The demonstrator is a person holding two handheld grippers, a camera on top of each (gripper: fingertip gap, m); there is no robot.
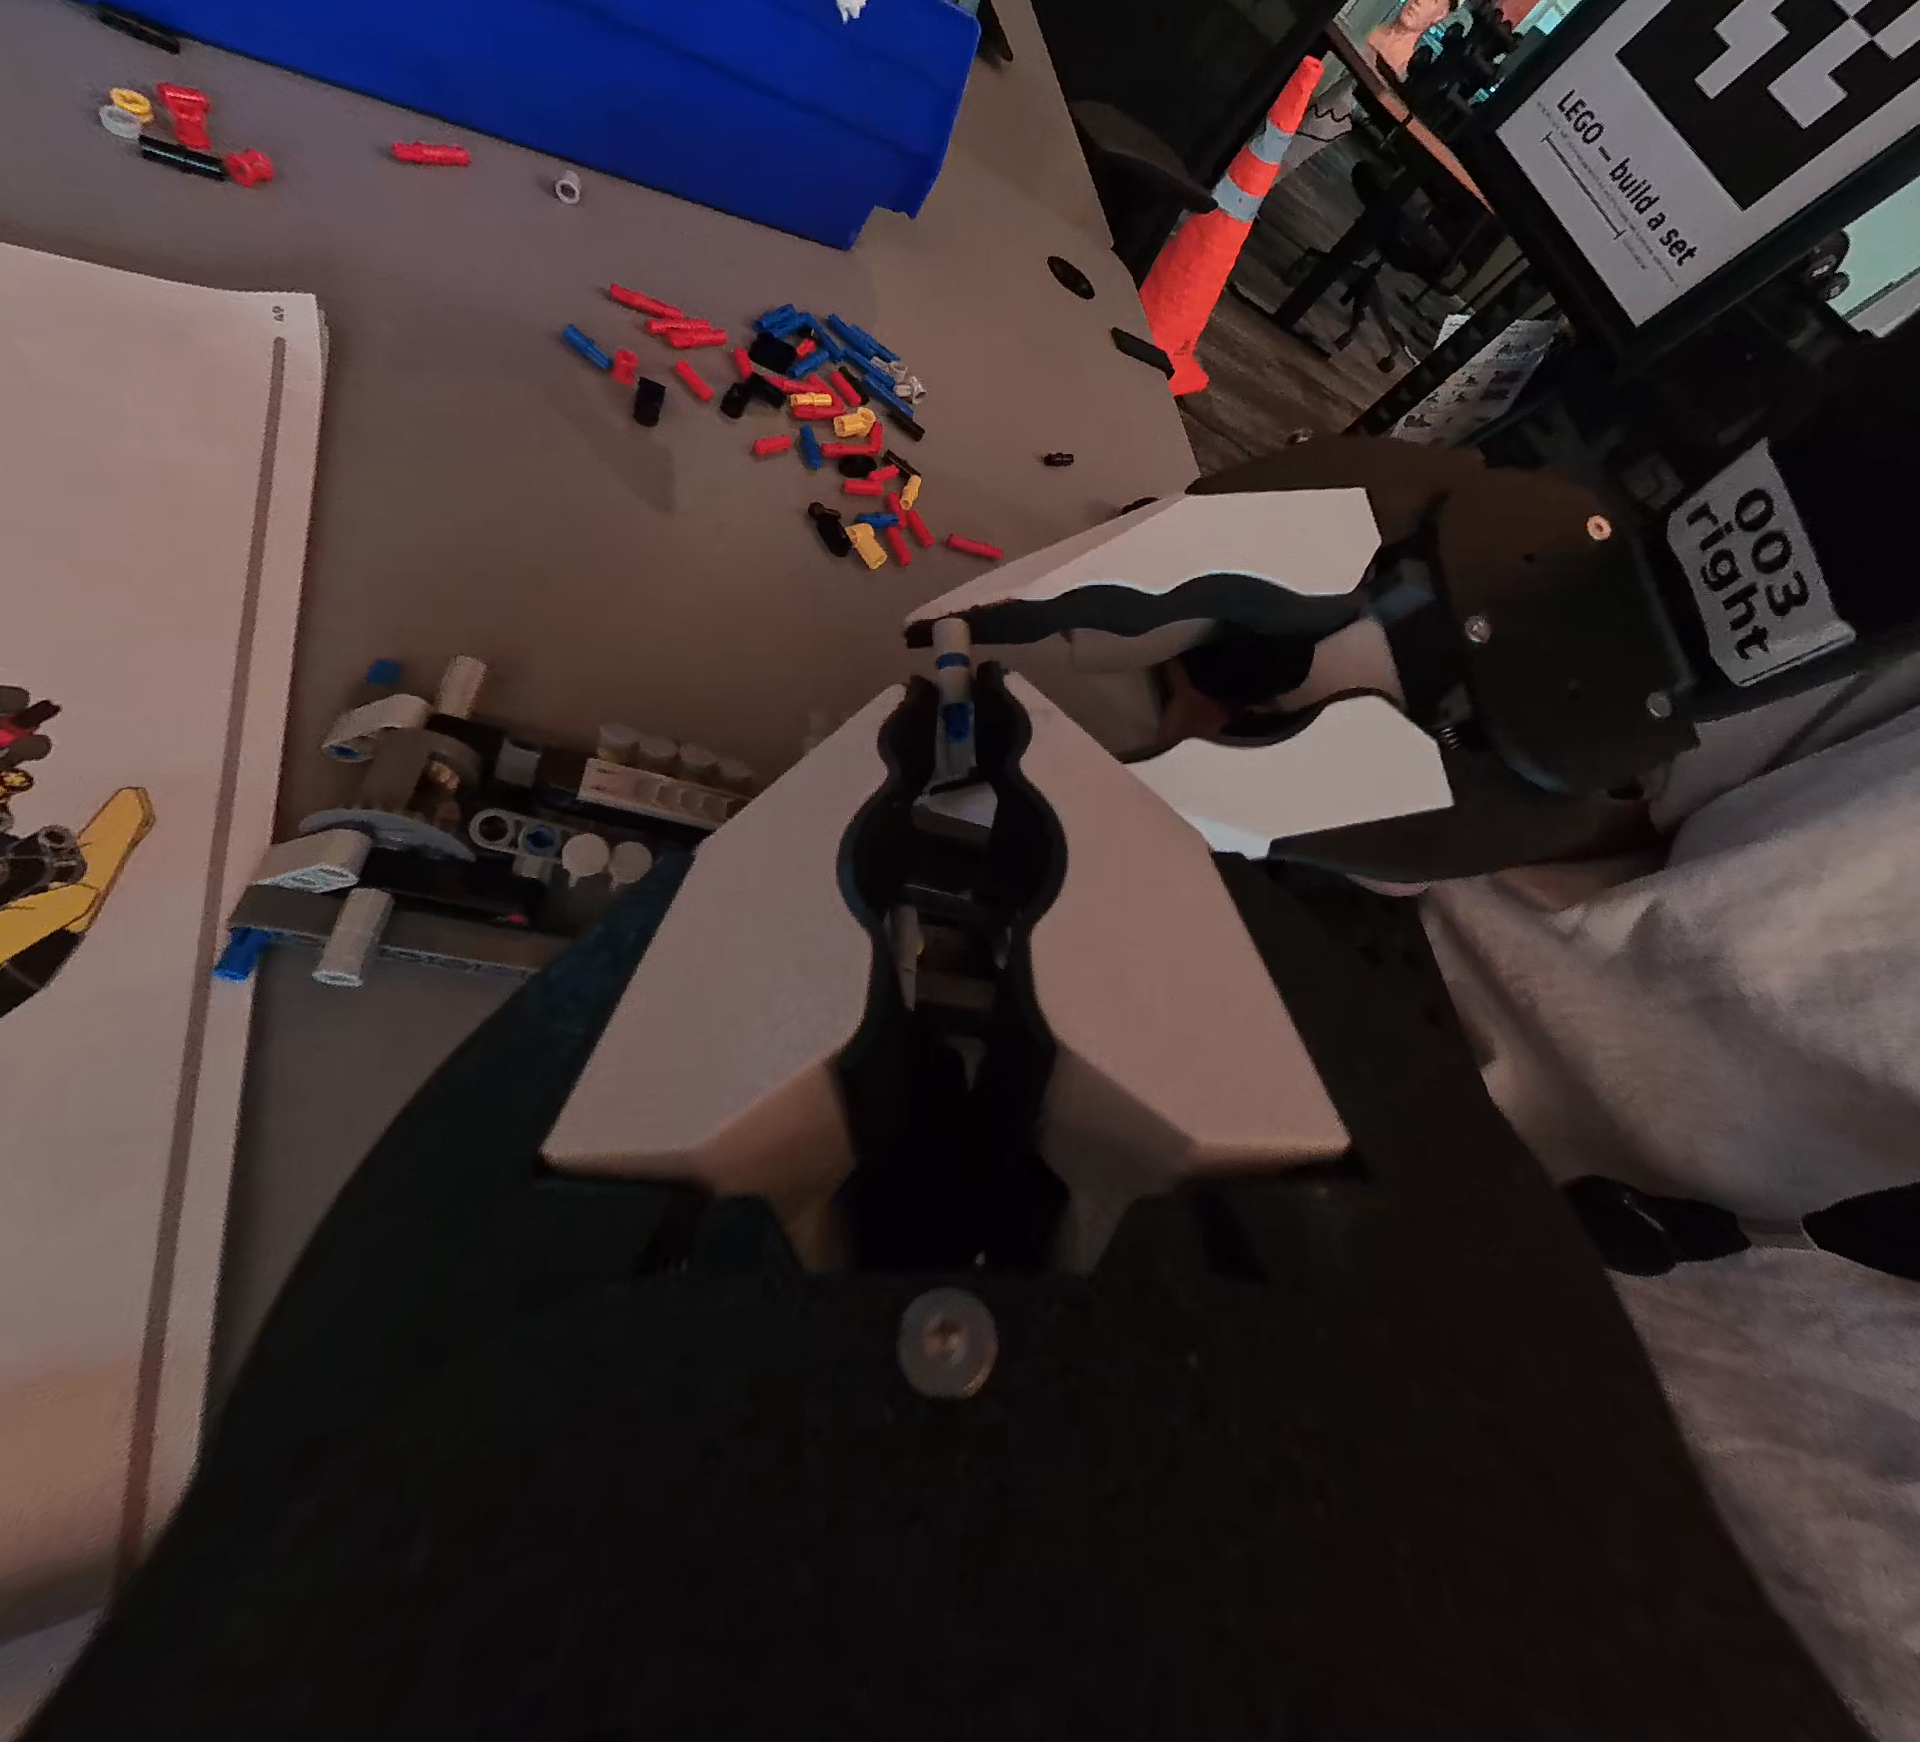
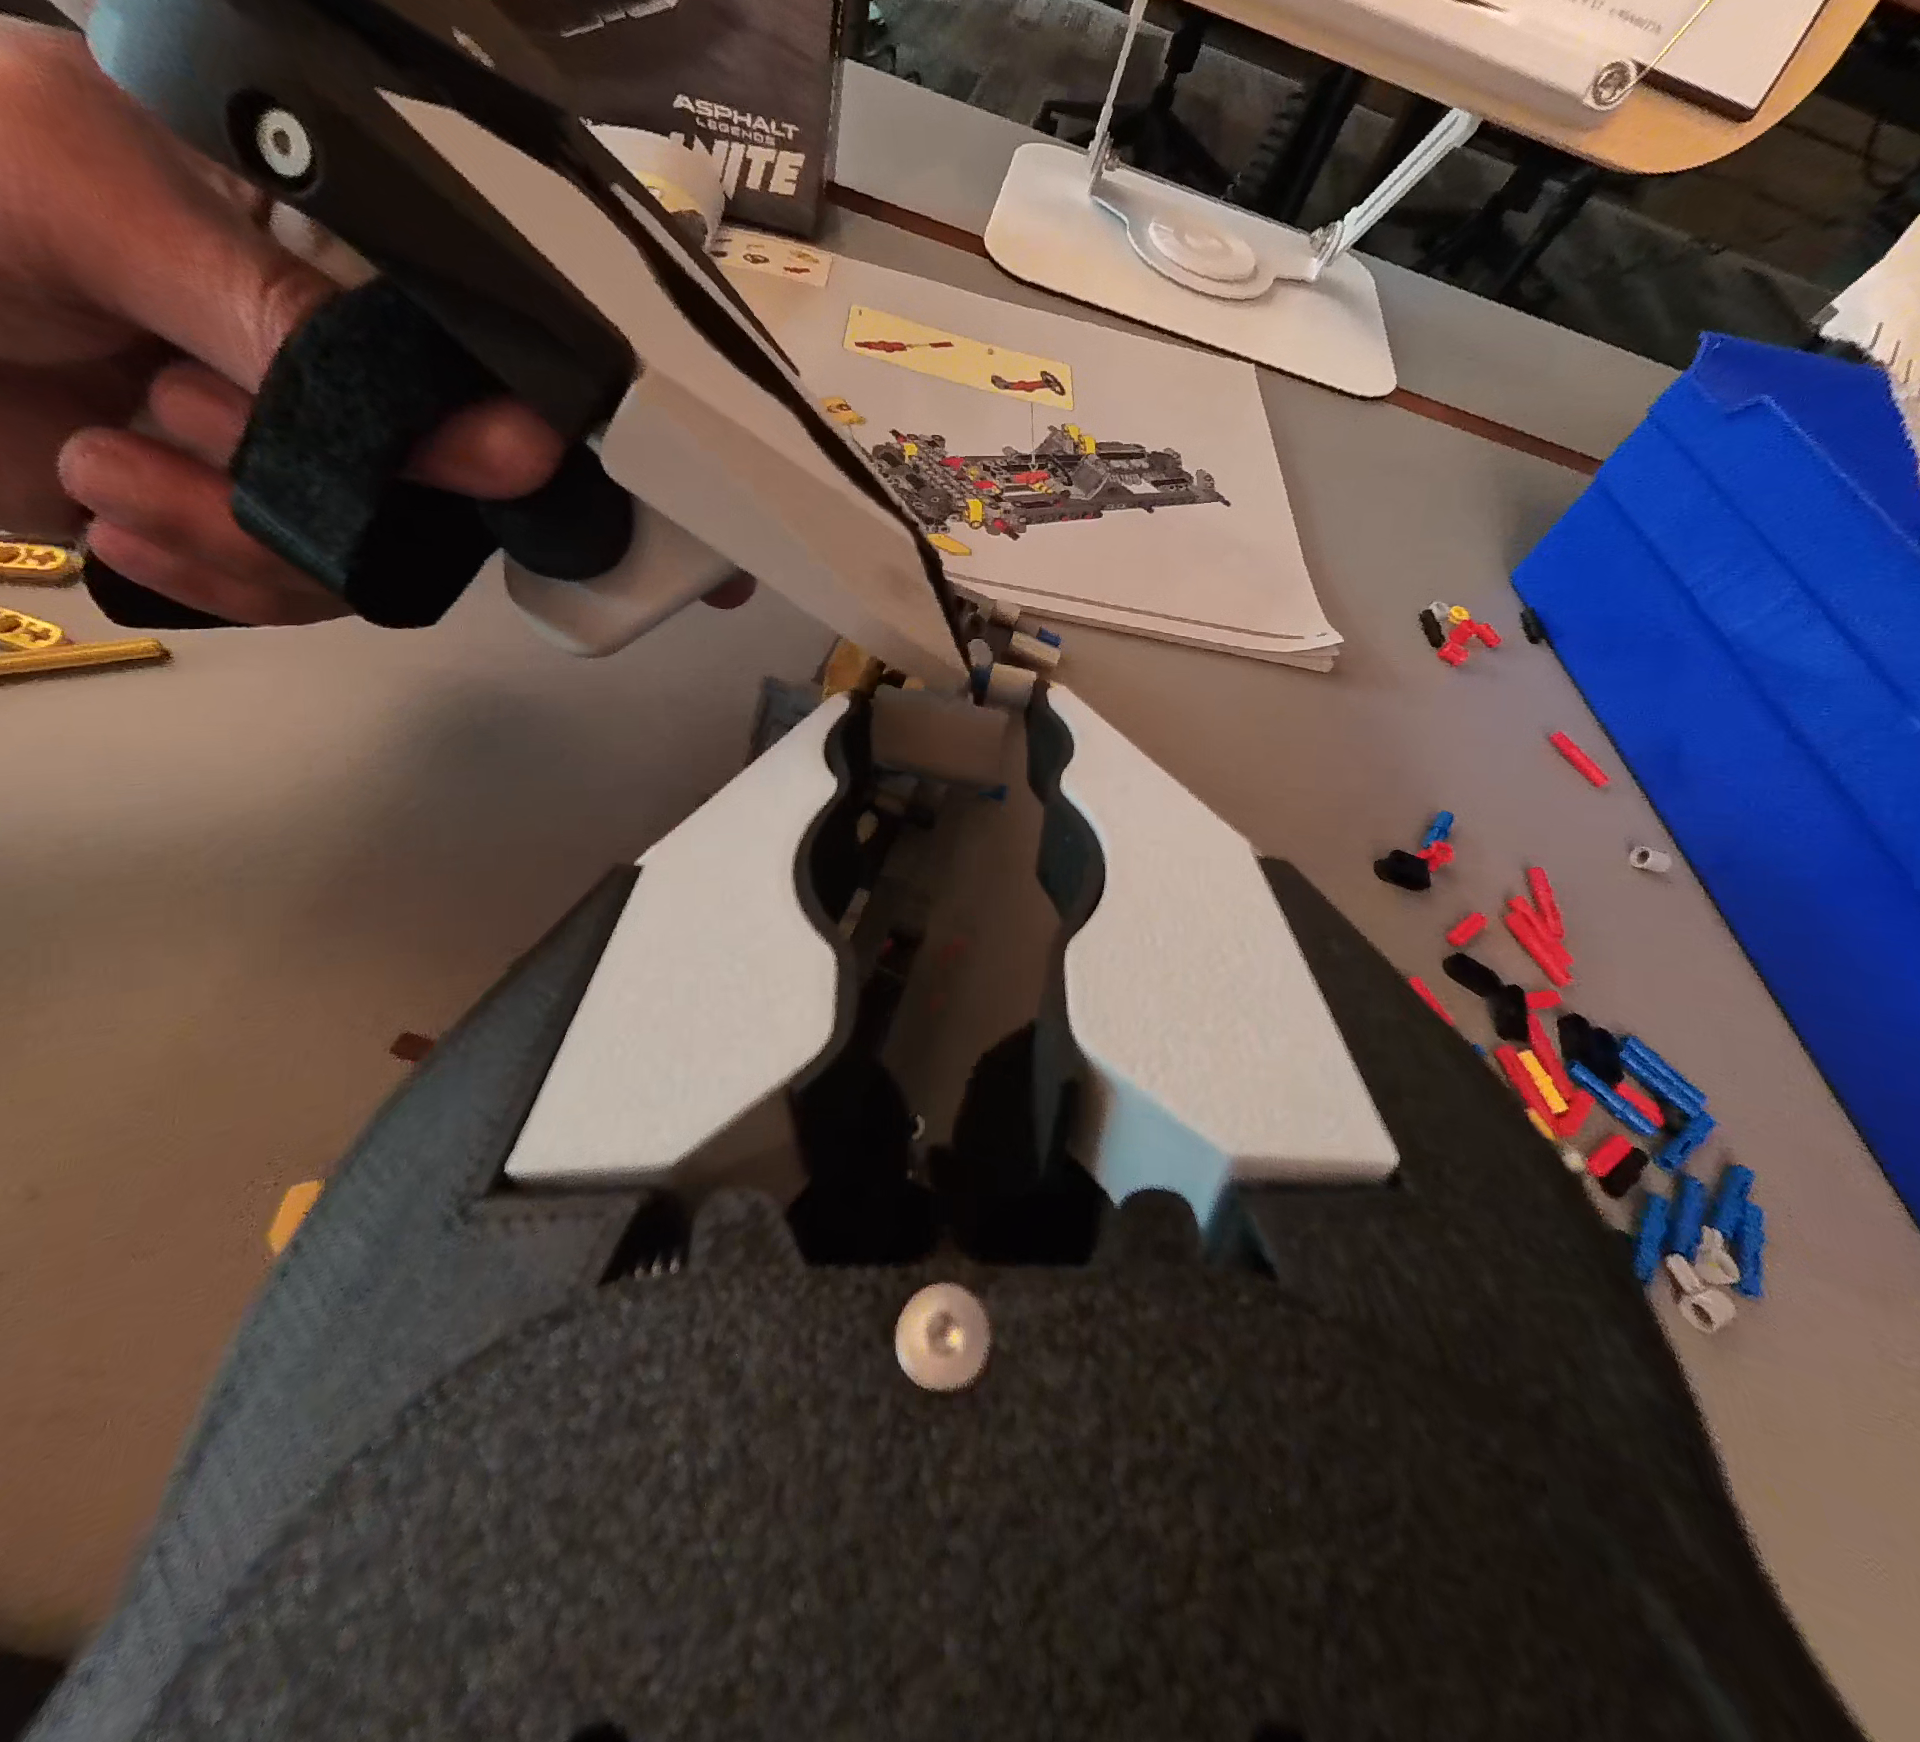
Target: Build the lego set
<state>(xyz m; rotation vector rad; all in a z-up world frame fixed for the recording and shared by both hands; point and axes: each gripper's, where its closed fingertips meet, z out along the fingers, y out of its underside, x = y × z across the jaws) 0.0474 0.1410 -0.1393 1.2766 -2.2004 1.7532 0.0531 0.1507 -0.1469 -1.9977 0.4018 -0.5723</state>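
Grey tabletop [image 1: 499, 466] in the left wrist view carries scattered pins [image 1: 831, 414] and a partial chassis [image 1: 499, 819]; the left gripper [image 1: 951, 705] clenches a small white-and-blue piece [image 1: 953, 690], met by the right gripper [image 1: 940, 627] (its fingers nearly together). Right wrist view: the right gripper [image 2: 951, 705] grasps a grey block [image 2: 935, 736], beside the instruction booklet [image 2: 1091, 487].

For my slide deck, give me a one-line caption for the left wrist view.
Left claw pinches a small blue-and-white pin as the right claw meets its tip, above the half-built model.
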